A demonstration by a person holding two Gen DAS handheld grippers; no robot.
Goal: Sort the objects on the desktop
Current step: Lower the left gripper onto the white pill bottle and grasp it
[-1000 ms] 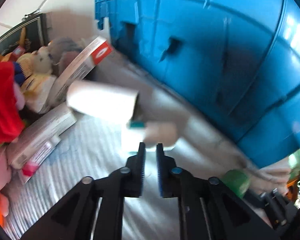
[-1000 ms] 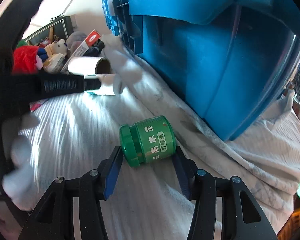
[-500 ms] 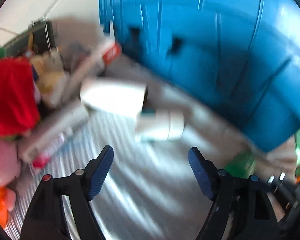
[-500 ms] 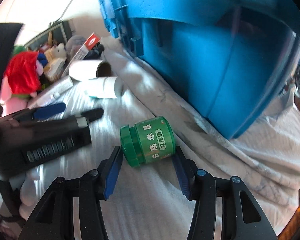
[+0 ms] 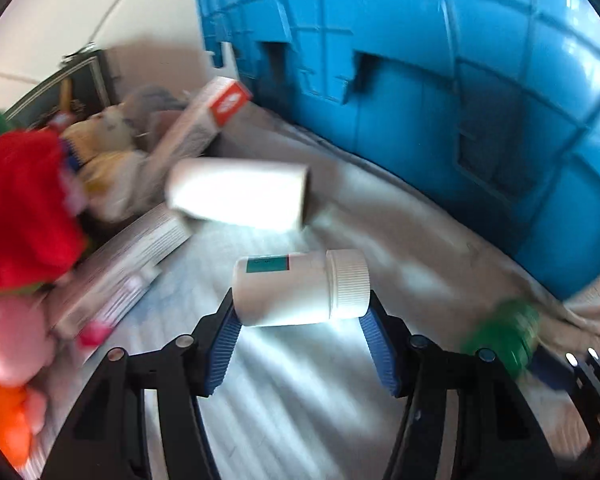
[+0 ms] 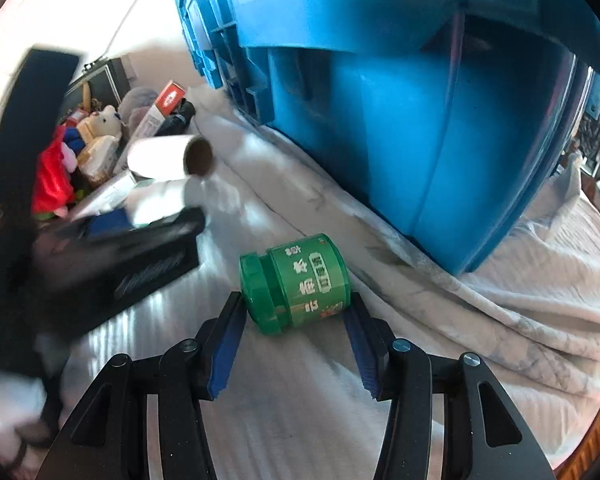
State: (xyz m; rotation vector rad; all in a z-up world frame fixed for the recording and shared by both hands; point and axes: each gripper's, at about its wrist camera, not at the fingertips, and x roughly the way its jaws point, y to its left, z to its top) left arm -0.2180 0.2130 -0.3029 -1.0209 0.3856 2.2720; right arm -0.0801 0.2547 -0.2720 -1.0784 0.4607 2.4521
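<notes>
A white bottle with a ribbed white cap and a teal label is lying on its side between the blue pads of the left gripper. The jaws are spread wide around it, each pad right at one end of the bottle; whether they are touching it cannot be told. A green jar of glossy plastic, with white lettering on its label, is lying on its side between the fingertips of the right gripper. Those jaws are also standing apart, flanking the jar at its lid and base without a clear squeeze.

Both things are resting on a white ribbed cloth. Ahead and left of the bottle a white paper roll with a brown cardboard core is lying. Further left, flat boxes and soft toys are piled together, blurred. A big blue plastic crate with moulded ribs is rising ahead and right of both grippers.
</notes>
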